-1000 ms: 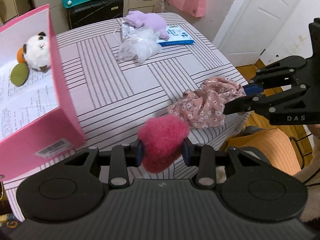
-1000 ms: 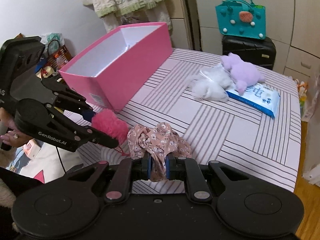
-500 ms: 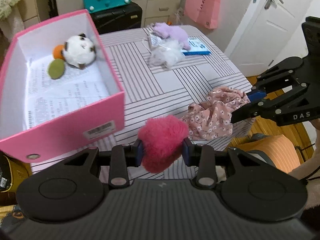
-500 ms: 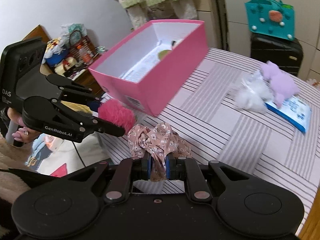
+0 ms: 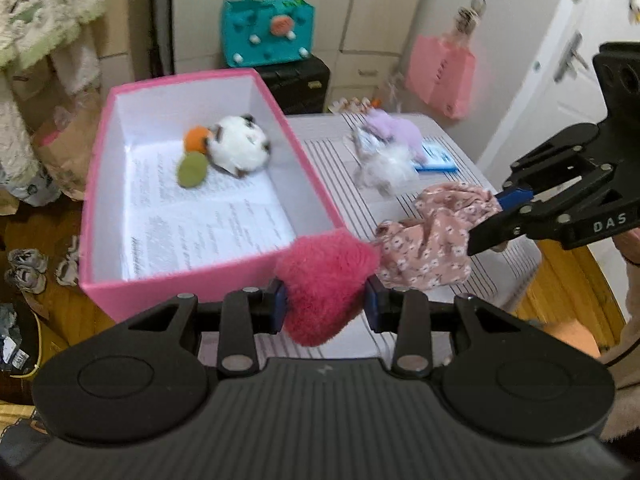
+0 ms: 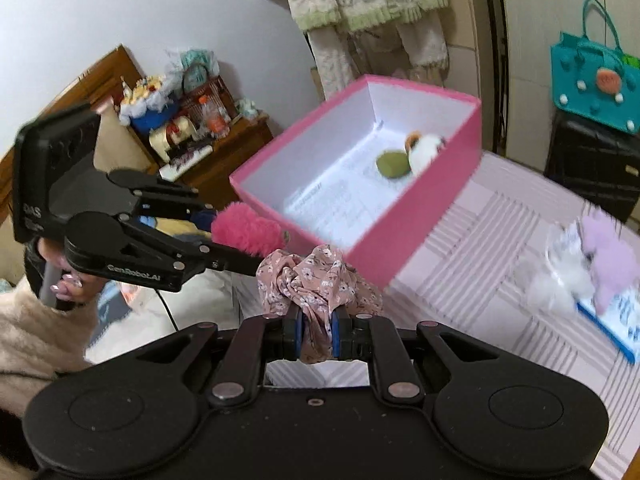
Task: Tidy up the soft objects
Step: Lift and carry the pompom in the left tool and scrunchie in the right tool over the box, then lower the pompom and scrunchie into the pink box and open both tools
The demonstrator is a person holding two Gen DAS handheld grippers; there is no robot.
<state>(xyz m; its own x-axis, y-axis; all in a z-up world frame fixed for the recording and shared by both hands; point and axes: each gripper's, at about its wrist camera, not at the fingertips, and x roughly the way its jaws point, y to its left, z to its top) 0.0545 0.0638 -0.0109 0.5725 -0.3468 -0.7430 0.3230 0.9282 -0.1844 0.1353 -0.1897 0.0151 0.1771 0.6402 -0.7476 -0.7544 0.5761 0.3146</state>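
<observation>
My left gripper is shut on a fluffy magenta pom-pom, held just before the near wall of the pink box. In the right wrist view that pom-pom shows beside the box's near corner. A crumpled pink floral cloth hangs from my right gripper, which is shut on it; from the left wrist the cloth appears above the striped table. Inside the box lie a white plush toy, an orange ball and a green ball on printed paper.
On the far side of the table lie a lilac plush, a white fluffy bundle and a blue-and-white packet. A teal bag stands on a black case behind. A wooden cabinet with clutter stands beyond the box.
Both grippers have risen and swung left toward the pink box with their loads; the box's inside and the toys in it now show fully. Neither grip has changed.
</observation>
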